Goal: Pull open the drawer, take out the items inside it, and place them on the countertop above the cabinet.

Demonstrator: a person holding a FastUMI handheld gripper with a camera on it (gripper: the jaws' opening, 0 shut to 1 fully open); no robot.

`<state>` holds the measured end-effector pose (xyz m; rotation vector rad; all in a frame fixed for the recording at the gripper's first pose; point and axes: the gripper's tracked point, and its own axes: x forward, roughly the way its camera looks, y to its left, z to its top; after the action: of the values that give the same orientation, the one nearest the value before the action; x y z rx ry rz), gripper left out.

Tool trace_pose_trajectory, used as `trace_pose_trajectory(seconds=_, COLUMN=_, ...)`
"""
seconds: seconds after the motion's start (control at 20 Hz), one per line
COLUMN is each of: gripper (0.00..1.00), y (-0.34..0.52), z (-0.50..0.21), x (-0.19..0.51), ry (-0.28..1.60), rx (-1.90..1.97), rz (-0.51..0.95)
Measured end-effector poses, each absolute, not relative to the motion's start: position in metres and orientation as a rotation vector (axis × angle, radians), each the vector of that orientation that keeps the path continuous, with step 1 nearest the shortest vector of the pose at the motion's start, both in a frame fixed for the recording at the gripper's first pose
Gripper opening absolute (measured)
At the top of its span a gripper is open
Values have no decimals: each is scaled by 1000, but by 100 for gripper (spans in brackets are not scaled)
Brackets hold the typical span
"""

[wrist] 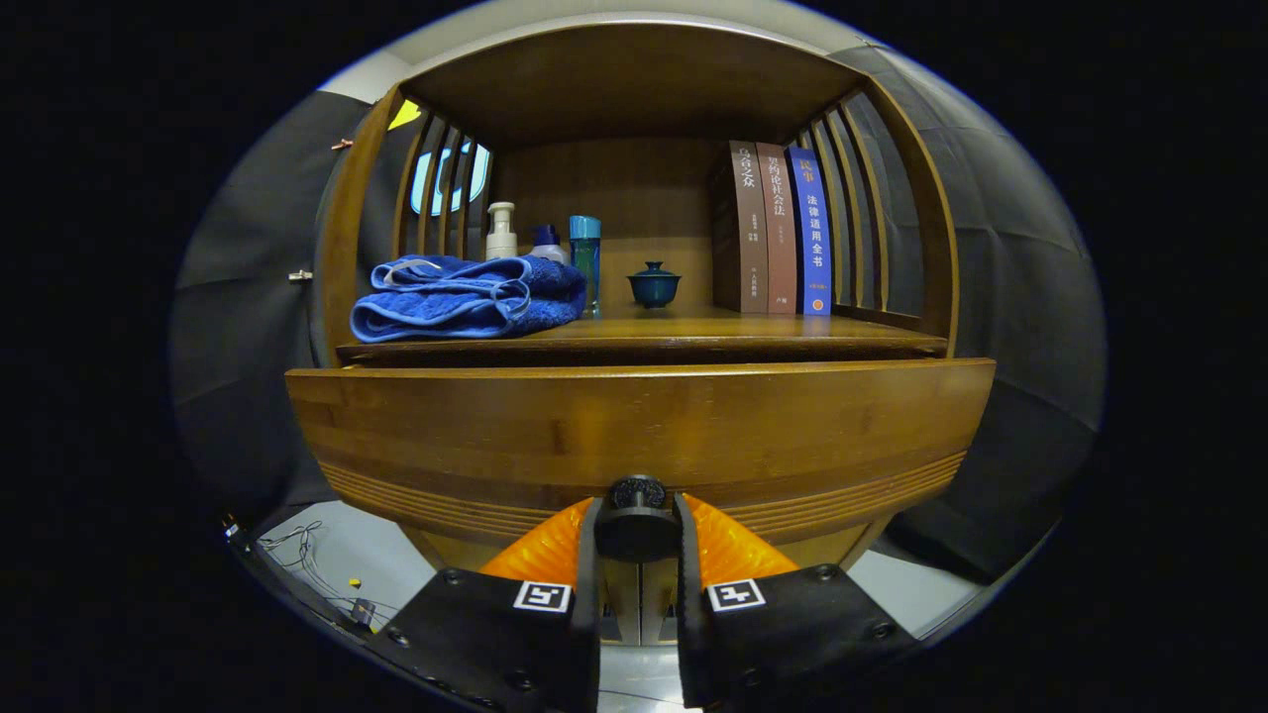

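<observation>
The wooden drawer front (634,431) stands close ahead of me, pulled a little way out from under the countertop (693,332). Its black round knob (637,517) sits between my two orange fingers (540,550), and my gripper (637,540) is shut on that knob. The inside of the drawer is hidden behind its front panel, so I cannot see what lies in it.
On the countertop a folded blue towel (466,295) lies at the left, with a pump bottle (501,233), a teal bottle (584,253) and a small lidded cup (654,284) behind. Three books (783,228) stand at the right. Slatted wooden sides and a top board enclose the shelf.
</observation>
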<state>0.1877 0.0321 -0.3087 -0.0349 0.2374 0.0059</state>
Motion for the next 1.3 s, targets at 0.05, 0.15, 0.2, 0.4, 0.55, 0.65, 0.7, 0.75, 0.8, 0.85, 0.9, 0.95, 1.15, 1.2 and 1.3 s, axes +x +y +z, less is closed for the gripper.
trace_pose_trajectory(seconds=0.05, gripper=36, y=32, z=-309, x=179, ry=242, rx=-37, rz=8)
trace_pose_trajectory(seconds=0.15, gripper=35, y=33, z=-308, x=161, ry=245, rx=-42, rz=11)
trace_pose_trajectory(seconds=0.2, gripper=36, y=33, z=-308, x=153, ry=246, rx=-43, rz=12)
trace_pose_trajectory(seconds=0.4, gripper=35, y=31, z=-308, x=124, ry=257, rx=-27, rz=11)
trace_pose_trajectory(seconds=0.55, gripper=35, y=31, z=-312, x=106, ry=272, rx=-34, rz=19)
trace_pose_trajectory(seconds=0.65, gripper=35, y=33, z=-312, x=94, ry=276, rx=-33, rz=24)
trace_pose_trajectory(seconds=0.7, gripper=36, y=34, z=-314, x=88, ry=281, rx=-38, rz=28)
trace_pose_trajectory(seconds=0.75, gripper=35, y=35, z=-313, x=84, ry=281, rx=-35, rz=33)
trace_pose_trajectory(seconds=0.8, gripper=36, y=36, z=-313, x=80, ry=284, rx=-32, rz=36)
trace_pose_trajectory(seconds=0.85, gripper=36, y=36, z=-314, x=76, ry=286, rx=-29, rz=37)
trace_pose_trajectory(seconds=0.9, gripper=36, y=37, z=-314, x=73, ry=286, rx=-25, rz=38)
trace_pose_trajectory(seconds=0.95, gripper=35, y=37, z=-314, x=69, ry=282, rx=-20, rz=41)
trace_pose_trajectory(seconds=1.15, gripper=35, y=37, z=-313, x=62, ry=279, rx=-10, rz=37)
trace_pose_trajectory(seconds=1.2, gripper=35, y=38, z=-313, x=62, ry=278, rx=-12, rz=34)
trace_pose_trajectory(seconds=1.3, gripper=35, y=38, z=-315, x=61, ry=284, rx=-22, rz=25)
